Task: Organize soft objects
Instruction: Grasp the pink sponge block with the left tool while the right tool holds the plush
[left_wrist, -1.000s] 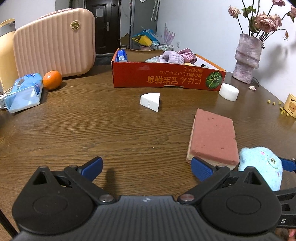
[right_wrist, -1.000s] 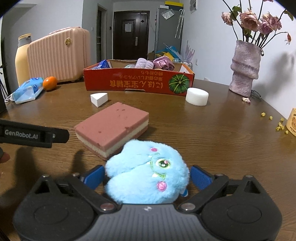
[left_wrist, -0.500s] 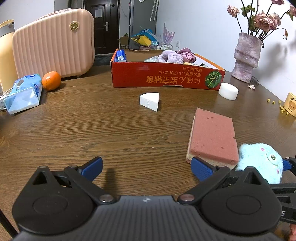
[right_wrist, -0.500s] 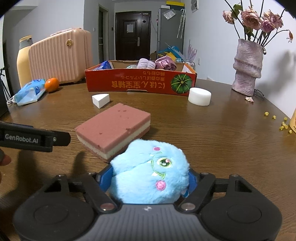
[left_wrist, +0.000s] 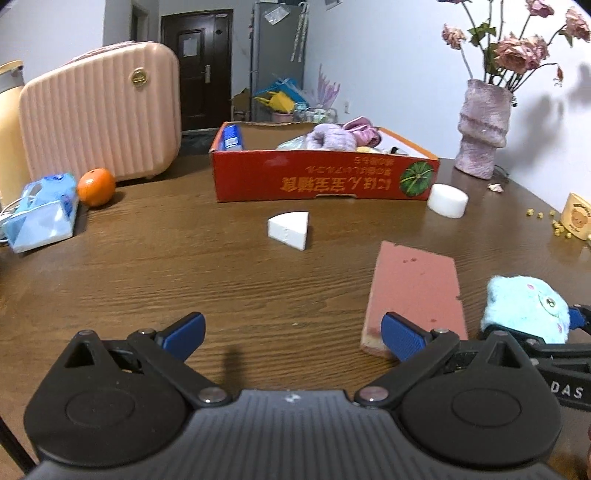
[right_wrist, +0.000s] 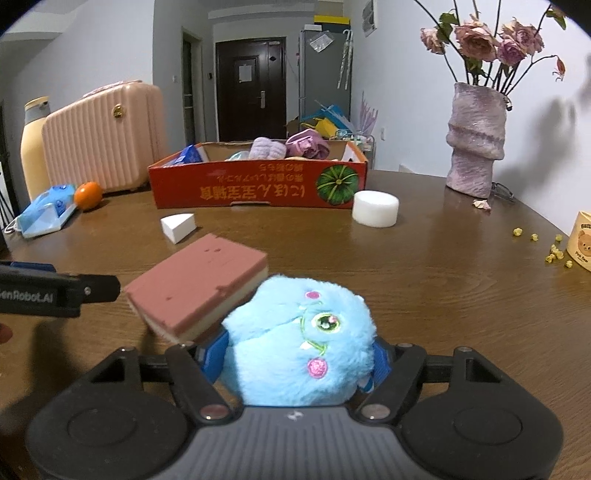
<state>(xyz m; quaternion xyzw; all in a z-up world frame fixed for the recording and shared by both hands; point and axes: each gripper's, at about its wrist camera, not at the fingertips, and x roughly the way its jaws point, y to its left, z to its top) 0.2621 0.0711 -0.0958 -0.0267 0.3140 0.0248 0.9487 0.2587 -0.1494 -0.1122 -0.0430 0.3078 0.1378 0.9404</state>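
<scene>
My right claw (right_wrist: 297, 363) pinches the fluffy blue plush toy (right_wrist: 299, 341) between both pads, while my left claw (left_wrist: 291, 332) hangs wide open and empty above the bench (left_wrist: 184, 277).

A home: wooden dining table (left_wrist: 184, 266), vase of flowers (right_wrist: 474, 147), fridge (right_wrist: 325, 74).

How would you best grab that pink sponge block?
Take the pink sponge block across its narrow width, near the close end, fingers on the two long sides. It lies flat, long axis pointing away, so come from above and the near side.
</scene>
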